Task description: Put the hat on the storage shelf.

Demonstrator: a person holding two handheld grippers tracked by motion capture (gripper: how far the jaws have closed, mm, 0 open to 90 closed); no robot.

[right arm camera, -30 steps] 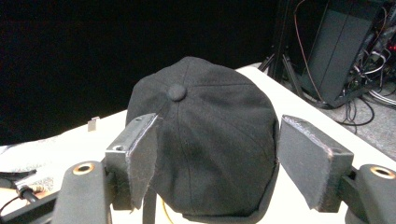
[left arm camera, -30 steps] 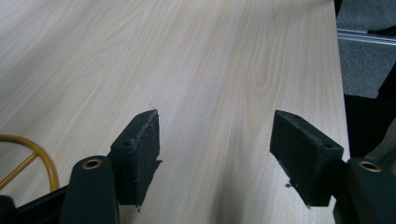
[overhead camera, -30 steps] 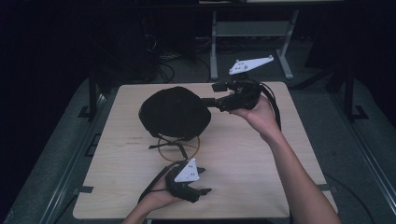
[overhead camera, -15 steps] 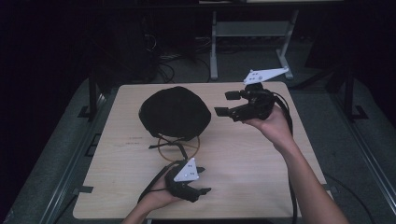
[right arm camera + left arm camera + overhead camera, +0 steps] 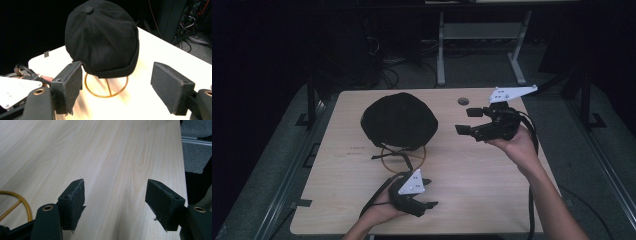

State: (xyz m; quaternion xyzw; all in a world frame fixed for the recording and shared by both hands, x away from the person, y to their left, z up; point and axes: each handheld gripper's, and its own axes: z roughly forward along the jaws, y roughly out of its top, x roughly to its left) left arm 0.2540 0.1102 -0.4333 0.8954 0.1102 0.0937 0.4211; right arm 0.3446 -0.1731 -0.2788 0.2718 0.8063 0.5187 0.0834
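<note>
— How much room is there on the desk (image 5: 492,200)?

— Plenty. The whole right half is bare wood, and so is the near strip along the front edge. The cap (image 5: 399,120) sits left of centre toward the far side, perched on a gold wire stand (image 5: 403,154) whose ring rests flat on the wood. There's a small round hole (image 5: 463,101) near the far edge, right of the cap.

— Where's the right tool?

— The right tool (image 5: 471,121) is held up over the right side, well apart from the cap, jaws pointing left at it and spread wide with nothing between them. The wrist is bent back, forearm coming in from the bottom right corner.

— And the left one?

— The left tool (image 5: 426,206) lies low by the front edge, just near of the stand's ring, the hand wrapped round it from behind. Its jaws point right across bare wood, also spread, holding nothing.
</note>
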